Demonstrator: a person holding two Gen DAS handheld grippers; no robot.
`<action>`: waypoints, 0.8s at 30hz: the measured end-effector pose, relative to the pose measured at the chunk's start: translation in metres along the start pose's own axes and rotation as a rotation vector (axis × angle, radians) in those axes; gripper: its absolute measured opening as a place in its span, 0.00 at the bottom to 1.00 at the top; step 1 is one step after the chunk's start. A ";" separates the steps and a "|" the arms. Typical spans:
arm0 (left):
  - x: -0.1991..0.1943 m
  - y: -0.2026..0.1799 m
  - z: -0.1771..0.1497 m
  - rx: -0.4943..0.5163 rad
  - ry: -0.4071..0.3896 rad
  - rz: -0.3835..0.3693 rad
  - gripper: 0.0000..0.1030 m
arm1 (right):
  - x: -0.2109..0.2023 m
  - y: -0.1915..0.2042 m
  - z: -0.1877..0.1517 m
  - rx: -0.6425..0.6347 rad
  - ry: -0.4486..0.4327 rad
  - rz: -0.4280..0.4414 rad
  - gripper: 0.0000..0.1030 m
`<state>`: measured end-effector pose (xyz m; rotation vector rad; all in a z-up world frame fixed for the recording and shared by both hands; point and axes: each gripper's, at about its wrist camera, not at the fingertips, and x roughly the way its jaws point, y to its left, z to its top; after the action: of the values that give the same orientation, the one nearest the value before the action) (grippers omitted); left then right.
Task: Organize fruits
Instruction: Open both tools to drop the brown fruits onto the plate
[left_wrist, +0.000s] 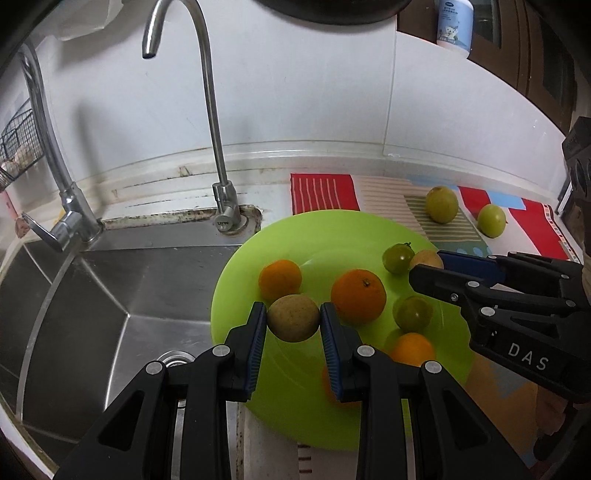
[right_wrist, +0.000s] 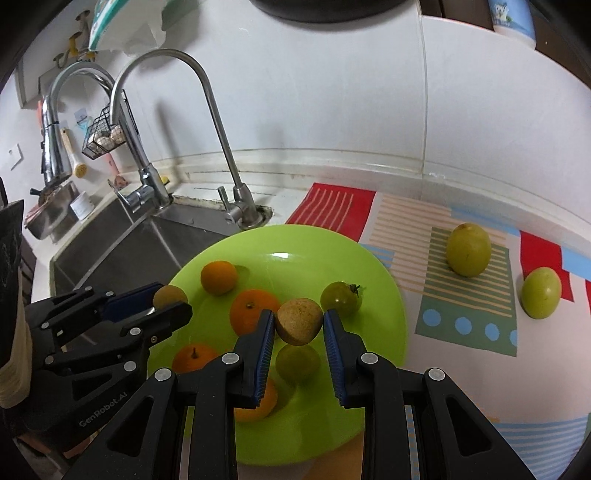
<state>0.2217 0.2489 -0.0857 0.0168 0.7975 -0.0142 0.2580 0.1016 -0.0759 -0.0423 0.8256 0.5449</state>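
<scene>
Green plate: I see it beside the sink, partly on a patterned mat.
Left claw: my pads pinch a brown fruit on both sides, held above the plate's near left part.
Right claw: I have it clamped on a second brown fruit, over the plate's middle; a green fruit lies right beneath it.
On plate: oranges and a green tomato with a stem, spread apart across the dish.
Off plate: two pale green fruits rest on the mat to the right, near each other, well apart from the plate.
Taps: two steel faucets stand behind the sink.
</scene>
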 end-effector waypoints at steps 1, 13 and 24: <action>0.002 0.000 0.000 -0.002 0.002 0.006 0.31 | 0.002 -0.001 0.000 0.005 0.001 0.001 0.28; -0.013 -0.003 0.001 -0.015 -0.029 0.013 0.48 | -0.014 -0.009 -0.002 0.048 -0.034 -0.040 0.37; -0.049 -0.009 0.003 -0.023 -0.098 0.038 0.64 | -0.050 -0.004 -0.008 0.062 -0.089 -0.063 0.40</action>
<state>0.1889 0.2398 -0.0486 0.0097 0.6991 0.0295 0.2268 0.0736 -0.0464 0.0130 0.7514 0.4588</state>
